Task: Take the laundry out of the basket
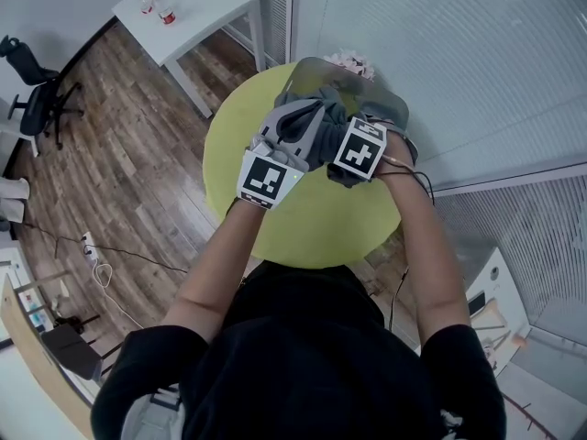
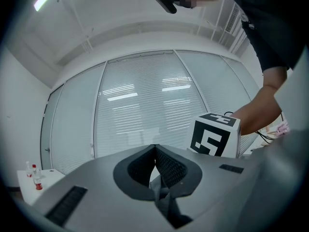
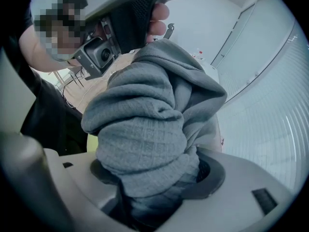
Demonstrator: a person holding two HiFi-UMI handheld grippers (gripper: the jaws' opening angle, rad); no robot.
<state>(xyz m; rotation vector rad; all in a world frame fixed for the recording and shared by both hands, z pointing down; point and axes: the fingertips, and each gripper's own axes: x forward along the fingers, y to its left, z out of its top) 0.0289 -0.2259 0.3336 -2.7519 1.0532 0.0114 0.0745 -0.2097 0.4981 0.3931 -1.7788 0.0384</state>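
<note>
In the head view a grey knit garment [image 1: 312,122] hangs bunched between both grippers, above the far side of the round yellow-green table [image 1: 303,218]. My left gripper [image 1: 298,126] points level and is shut on a thin fold of the garment [image 2: 161,192], pinched between its pads [image 2: 166,166]. My right gripper [image 1: 348,163] points steeply down, shut on a thick wad of the same garment [image 3: 145,129], which fills the gap between its jaws. The basket [image 1: 390,104] stands behind the grippers at the table's far edge, mostly hidden by cloth and grippers. Something pink [image 1: 348,60] shows at its back.
A glass wall with blinds runs close behind the table. A white side table [image 1: 197,7] with small bottles stands at the upper left on the wooden floor, with an office chair [image 1: 32,94] further left. Cables lie on the floor at the left.
</note>
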